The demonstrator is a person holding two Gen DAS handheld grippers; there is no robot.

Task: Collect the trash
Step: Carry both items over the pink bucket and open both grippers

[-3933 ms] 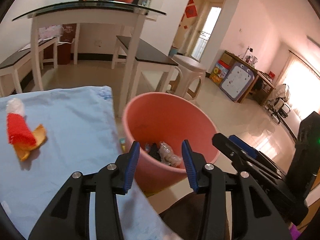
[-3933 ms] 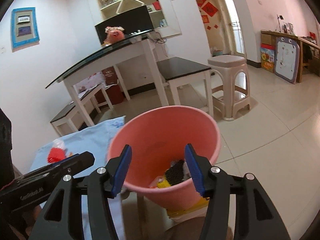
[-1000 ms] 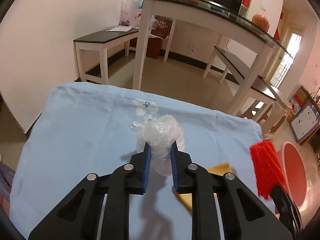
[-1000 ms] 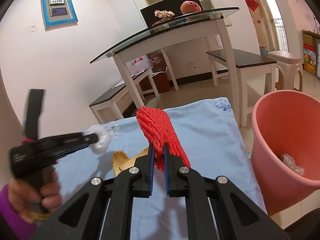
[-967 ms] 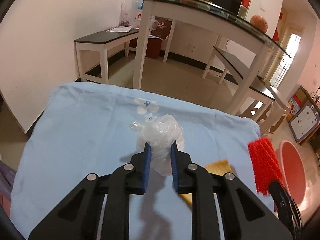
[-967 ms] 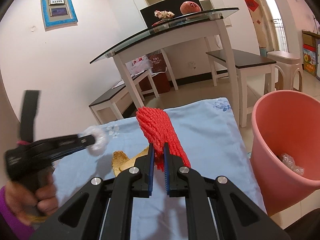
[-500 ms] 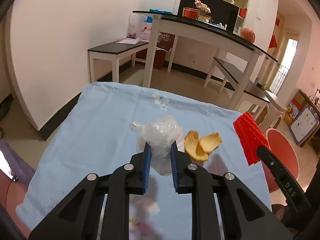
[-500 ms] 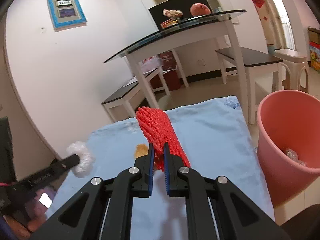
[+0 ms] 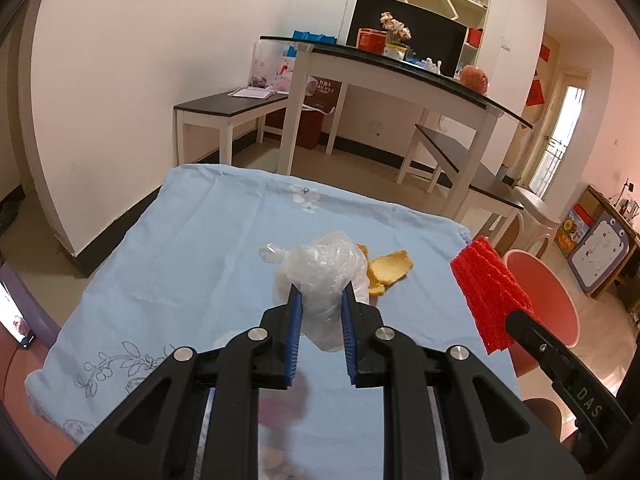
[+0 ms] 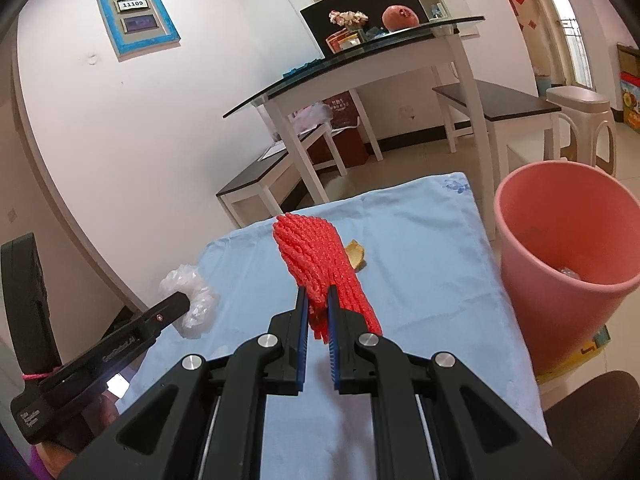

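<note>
bucket [image 10: 568, 236]: pink, on the floor off the right edge of the surface [image 10: 420, 240], nearer the right tool [image 10: 317, 308]. right tool clamped on red mesh [image 10: 316, 256], held aloft. left tool [image 9: 319, 309] clamped on clear bag [image 9: 324, 268]. peel [image 9: 390, 268] remains on the cloth.

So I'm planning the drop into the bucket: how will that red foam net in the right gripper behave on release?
The red foam net looks light and floppy: its strands droop past the right gripper. It is probably springy and may cling to the pads.
</note>
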